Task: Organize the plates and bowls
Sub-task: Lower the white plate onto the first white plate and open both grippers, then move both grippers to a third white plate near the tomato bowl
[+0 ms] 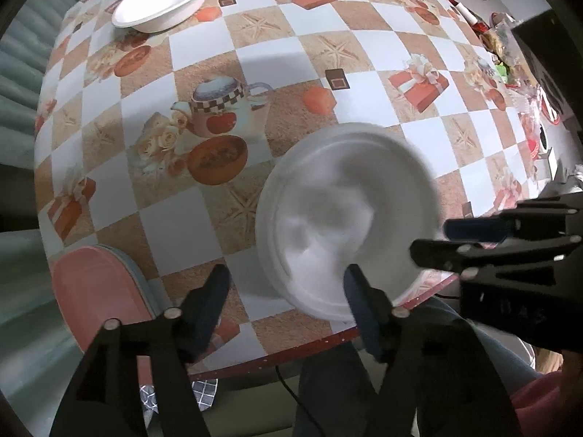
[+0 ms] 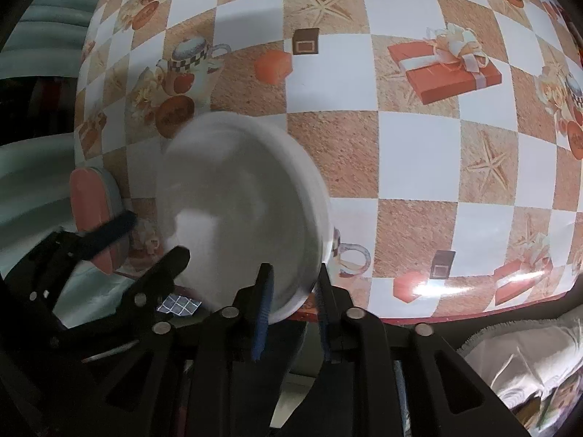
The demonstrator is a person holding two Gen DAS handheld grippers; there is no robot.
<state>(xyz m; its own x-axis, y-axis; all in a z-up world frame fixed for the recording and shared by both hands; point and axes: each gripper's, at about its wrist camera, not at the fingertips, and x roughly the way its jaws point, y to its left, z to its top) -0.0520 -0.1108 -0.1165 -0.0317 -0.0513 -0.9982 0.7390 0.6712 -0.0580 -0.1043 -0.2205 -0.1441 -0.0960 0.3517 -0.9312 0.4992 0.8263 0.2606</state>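
My right gripper (image 2: 291, 291) jaws pinch the plate (image 2: 240, 211) rim, left gripper (image 1: 284, 302) gapes empty beside it. Plate blurred, lifted near the table (image 2: 400, 153) edge; thin grip, could slip off.

My two wrist cameras look down along the tongs, close over the table's (image 1: 255, 11) near edge, sharing the blurred, apparently white plate (image 2: 240, 211).
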